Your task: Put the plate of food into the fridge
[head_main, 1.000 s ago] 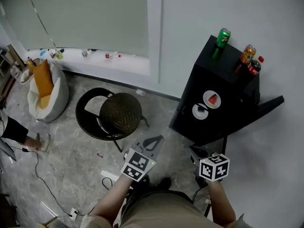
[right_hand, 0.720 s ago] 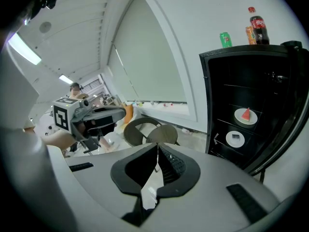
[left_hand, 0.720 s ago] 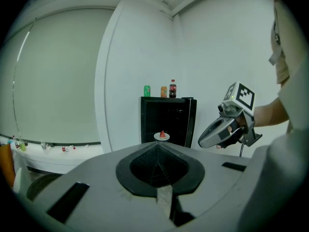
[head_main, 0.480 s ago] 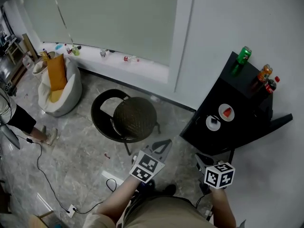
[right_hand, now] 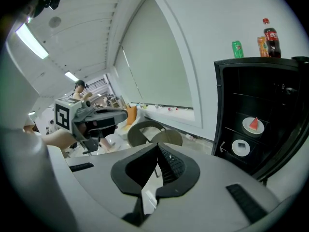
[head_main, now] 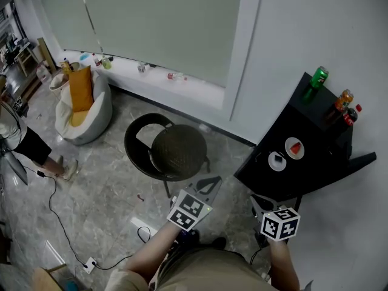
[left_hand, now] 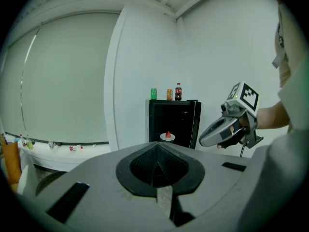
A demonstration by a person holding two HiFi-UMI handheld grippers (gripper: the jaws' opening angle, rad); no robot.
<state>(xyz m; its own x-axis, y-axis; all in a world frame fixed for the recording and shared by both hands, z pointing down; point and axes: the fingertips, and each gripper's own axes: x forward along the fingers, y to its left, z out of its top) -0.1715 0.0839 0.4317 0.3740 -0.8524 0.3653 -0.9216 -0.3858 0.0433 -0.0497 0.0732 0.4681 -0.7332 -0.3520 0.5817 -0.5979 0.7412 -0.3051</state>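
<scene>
Hanging low, left gripper (head_main: 208, 184) and right gripper (head_main: 261, 202) are both closed and empty, probably since the plate of food (head_main: 294, 148) already sits in the fridge (head_main: 315, 126) at 2 o'clock.

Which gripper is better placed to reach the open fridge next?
Right, probably. The right gripper is closer to the fridge and its open door, and its view faces the shelves with the two plates. The left gripper is farther over, by the round chair. Both are shut and empty.
</scene>
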